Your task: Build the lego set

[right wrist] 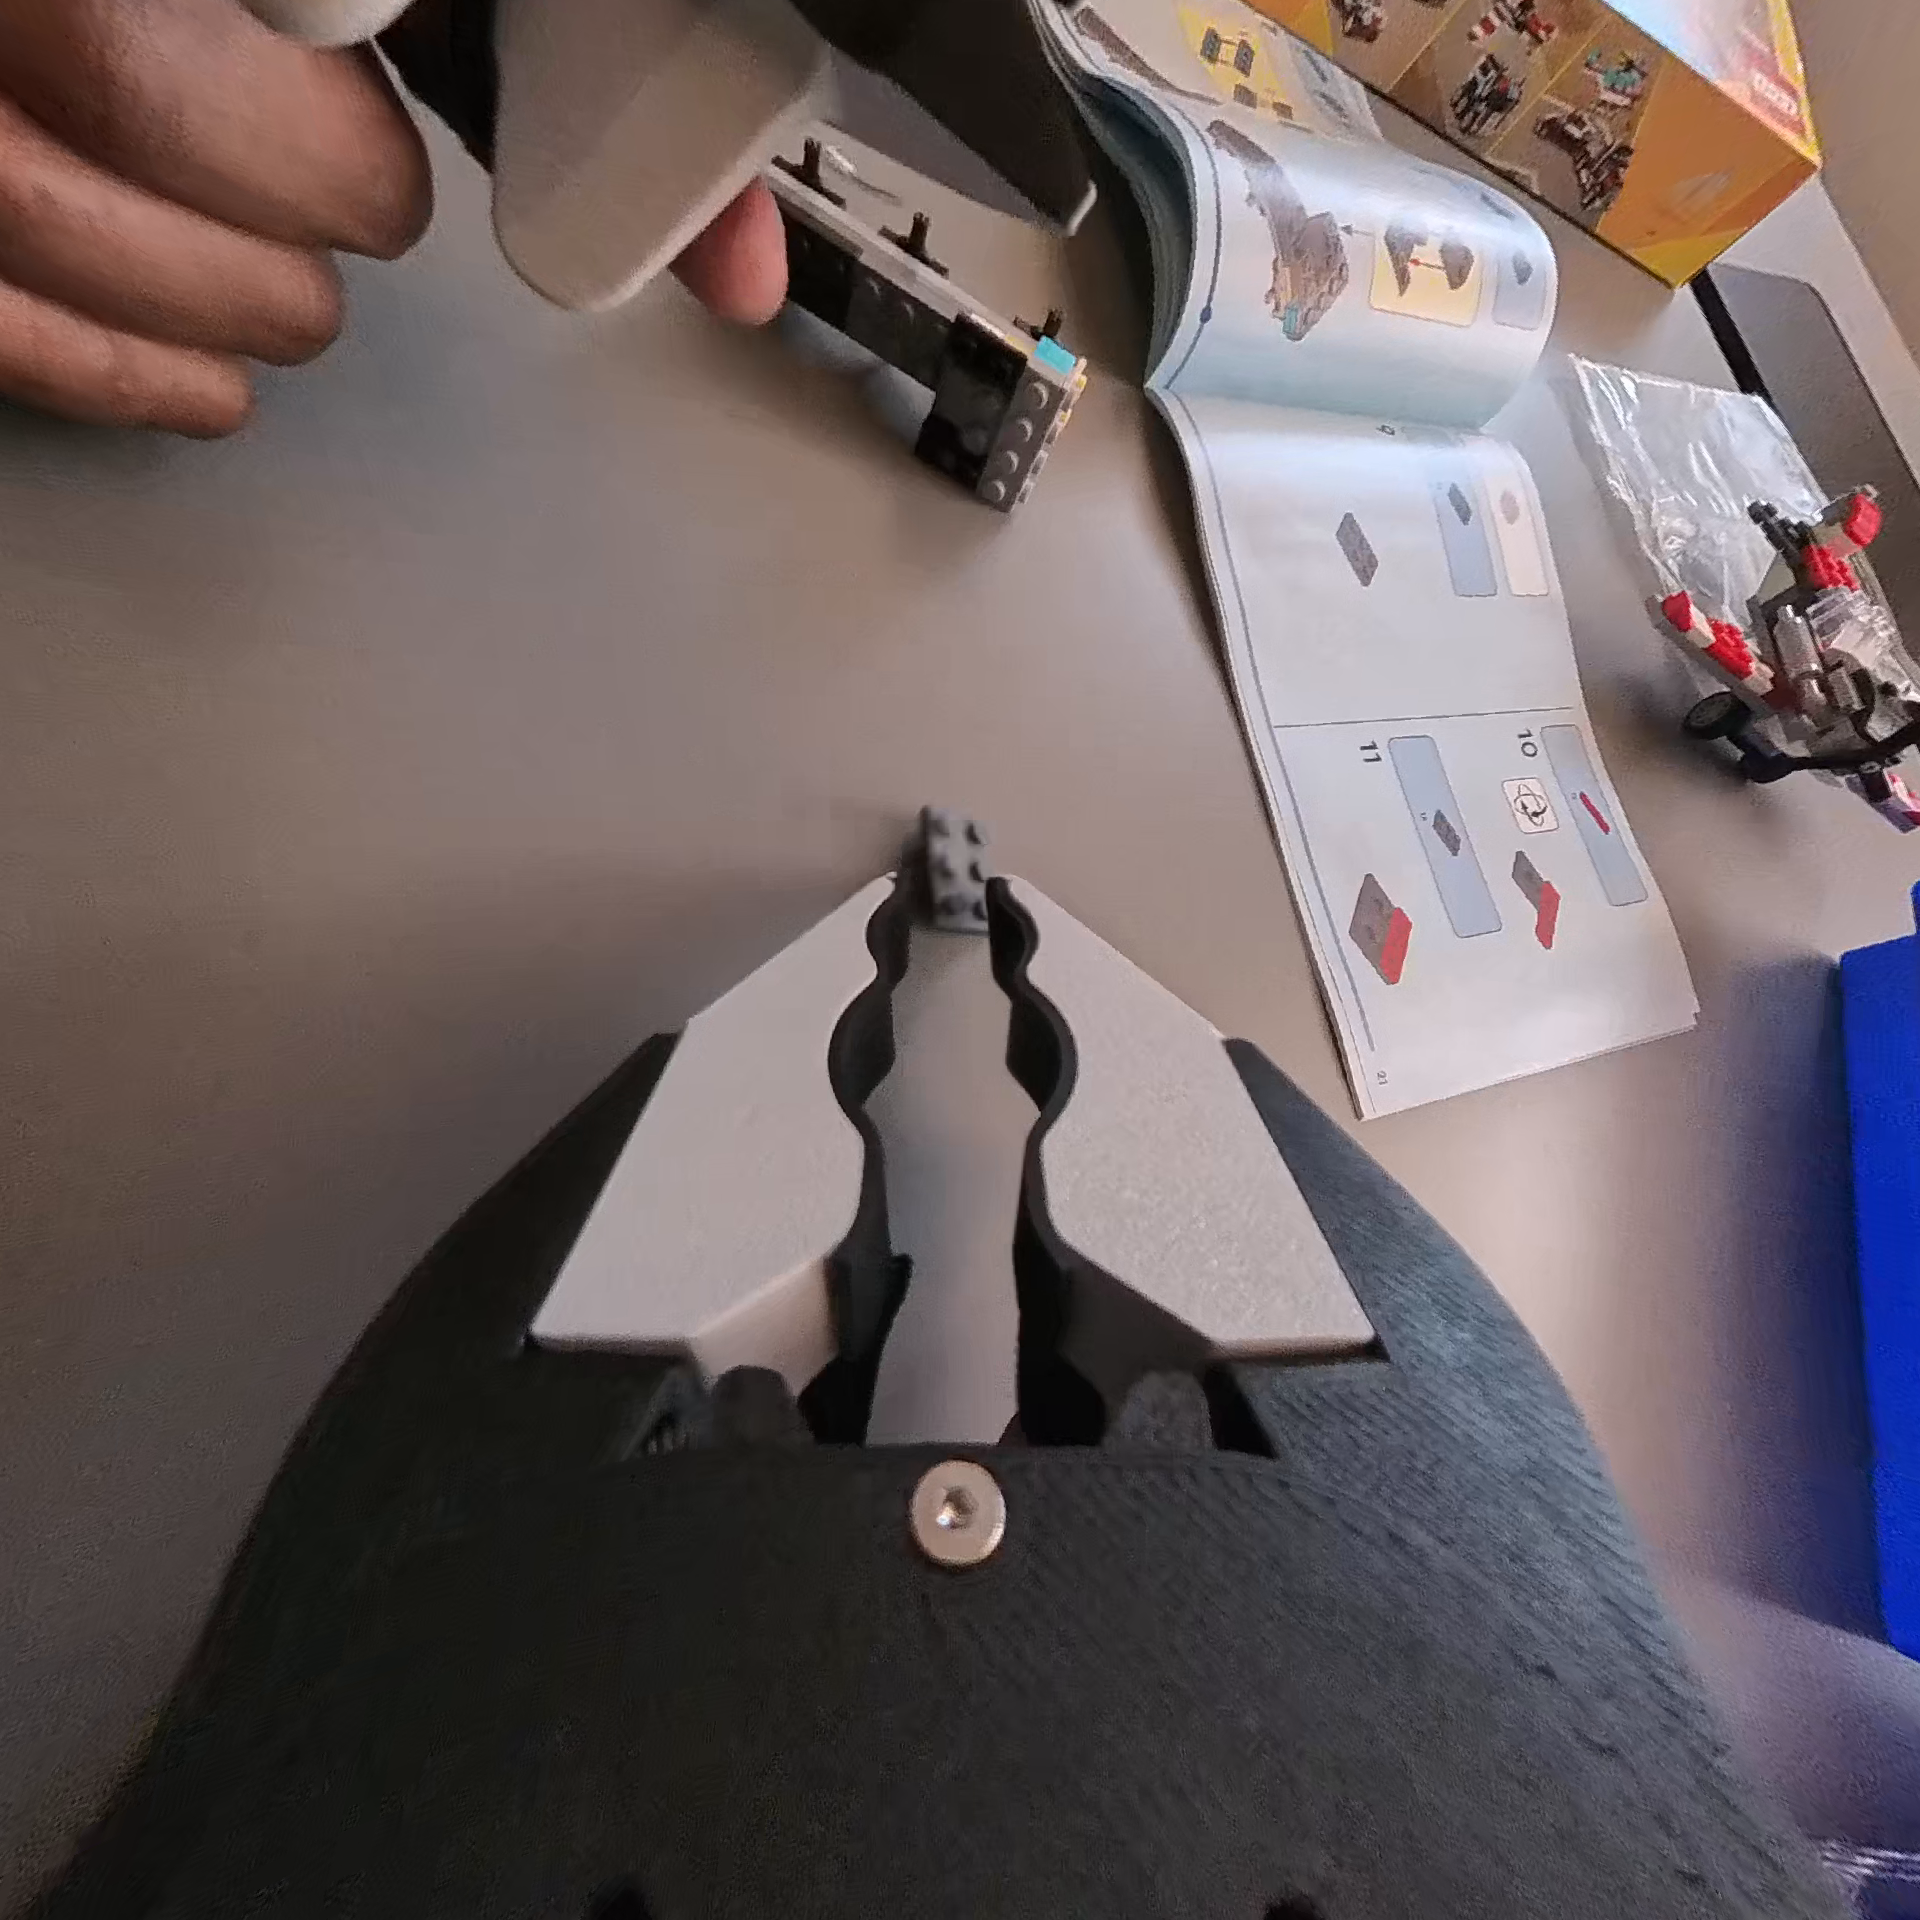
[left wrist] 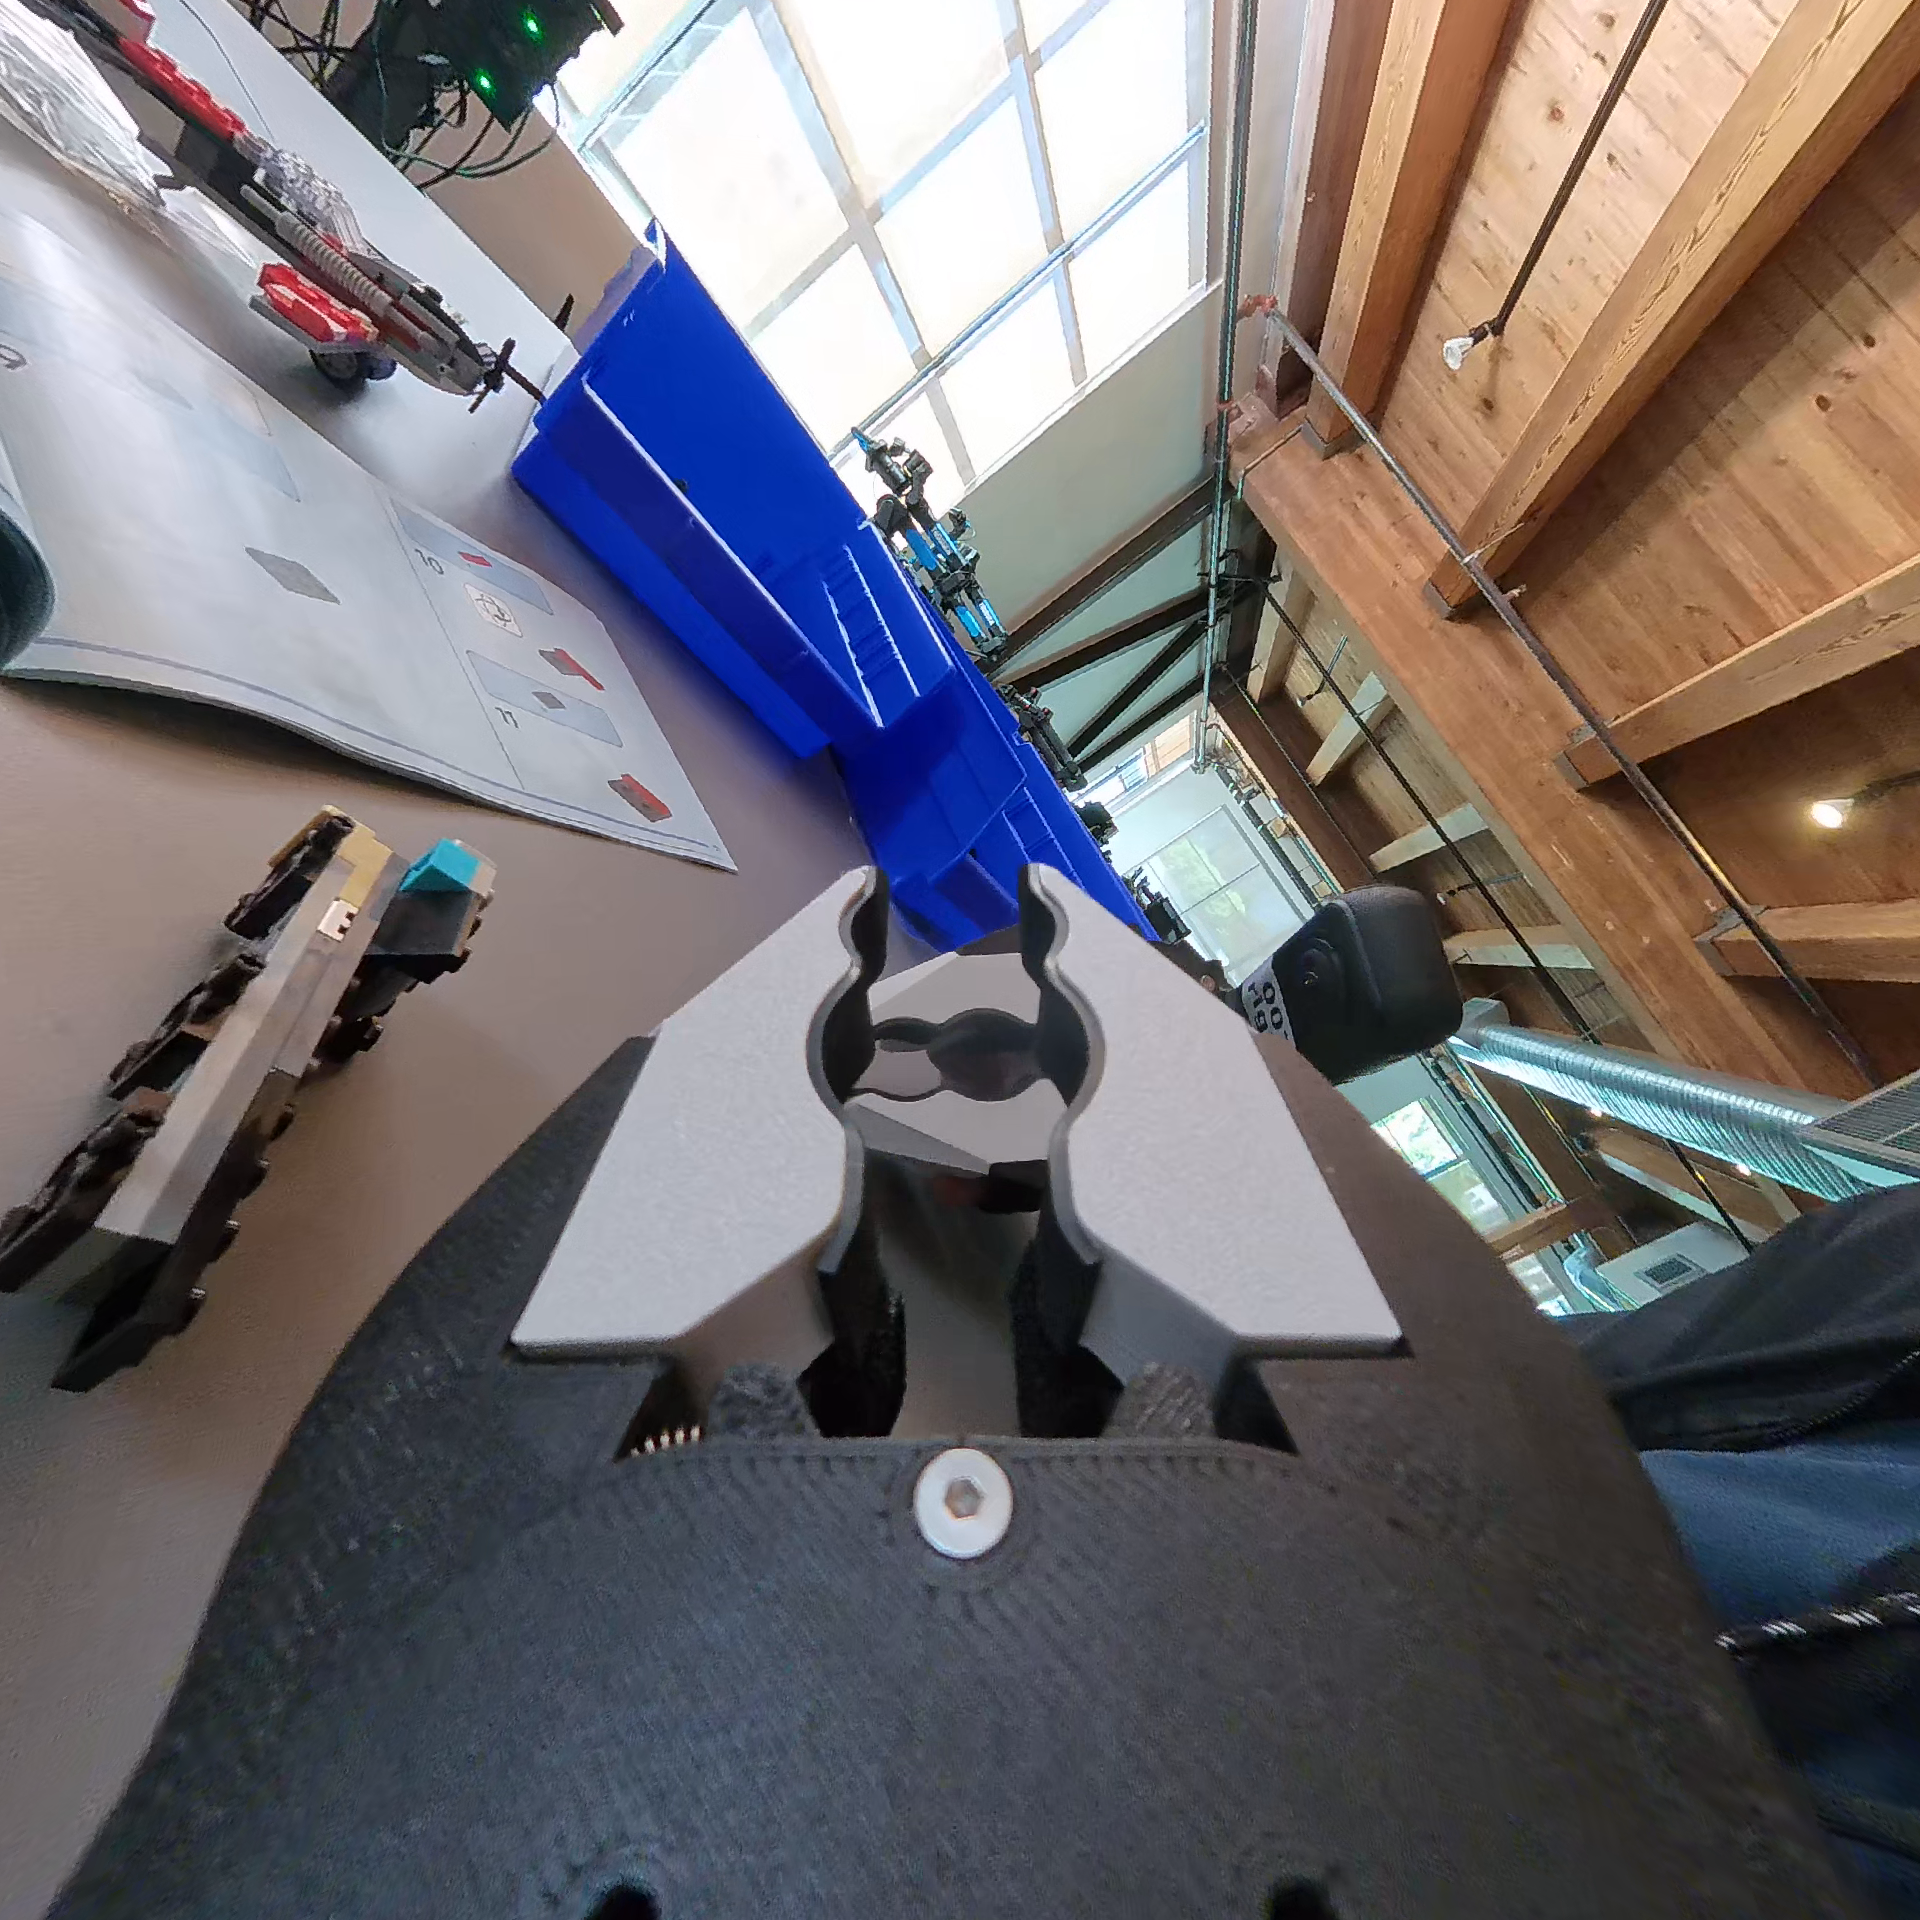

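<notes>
My right gripper is shut on a small grey studded plate, held at its fingertips just above the grey table. A long black and grey Lego build with a teal piece on one end lies on the table farther off. My left gripper is open and empty, and the build lies to its left. In the right wrist view the left gripper is held by a hand right beside the build's far end. The right gripper shows head-on between my left fingers.
An open instruction booklet lies right of the build. Beyond it are a small red and grey plane model on a clear plastic bag, a yellow box and a blue bin. Spacing between my two grippers at the tips: around 10 cm.
</notes>
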### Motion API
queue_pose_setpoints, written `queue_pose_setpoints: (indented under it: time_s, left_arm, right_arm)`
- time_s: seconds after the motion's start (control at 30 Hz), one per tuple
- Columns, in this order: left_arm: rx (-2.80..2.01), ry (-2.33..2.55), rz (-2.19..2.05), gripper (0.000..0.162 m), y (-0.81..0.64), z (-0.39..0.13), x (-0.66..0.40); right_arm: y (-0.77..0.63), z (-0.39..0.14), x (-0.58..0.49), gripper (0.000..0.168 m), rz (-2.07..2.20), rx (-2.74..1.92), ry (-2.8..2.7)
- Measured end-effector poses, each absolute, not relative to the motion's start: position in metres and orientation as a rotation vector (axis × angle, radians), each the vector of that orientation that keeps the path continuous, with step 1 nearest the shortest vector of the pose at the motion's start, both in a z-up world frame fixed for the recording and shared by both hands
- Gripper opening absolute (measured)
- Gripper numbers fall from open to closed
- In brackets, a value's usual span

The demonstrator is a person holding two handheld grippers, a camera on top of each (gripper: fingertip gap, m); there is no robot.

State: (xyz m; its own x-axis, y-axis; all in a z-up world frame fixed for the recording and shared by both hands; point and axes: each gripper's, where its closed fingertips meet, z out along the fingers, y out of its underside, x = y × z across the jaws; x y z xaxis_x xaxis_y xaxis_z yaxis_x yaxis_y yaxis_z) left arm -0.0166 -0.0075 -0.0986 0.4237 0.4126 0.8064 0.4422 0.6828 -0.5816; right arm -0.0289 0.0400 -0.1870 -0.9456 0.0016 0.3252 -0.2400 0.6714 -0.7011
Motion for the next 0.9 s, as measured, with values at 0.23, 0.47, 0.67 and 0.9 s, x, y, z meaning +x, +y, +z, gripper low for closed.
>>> queue_pose_setpoints:
  time_s: [0.23, 0.47, 0.67, 0.9]
  left_arm:
    - [-0.887, -1.173, -0.015, 0.024, -0.006, -0.099, -0.016]
    - [-0.995, -1.182, 0.09, 0.026, 0.004, -0.104, -0.017]
    - [-1.183, -1.183, 0.244, 0.029, 0.022, -0.114, -0.019]
    - [-1.227, -1.223, 0.316, 0.03, 0.025, -0.12, -0.029]
  right_arm:
    - [0.044, -0.178, -0.029, 0.031, 1.246, 0.11, -2.595]
    - [0.072, -0.142, -0.039, 0.039, 1.601, -0.252, -2.558]
    - [0.107, -0.133, -0.049, 0.044, 1.745, -0.484, -2.474]
    - [0.117, -0.12, -0.055, 0.044, 1.859, -0.547, -2.385]
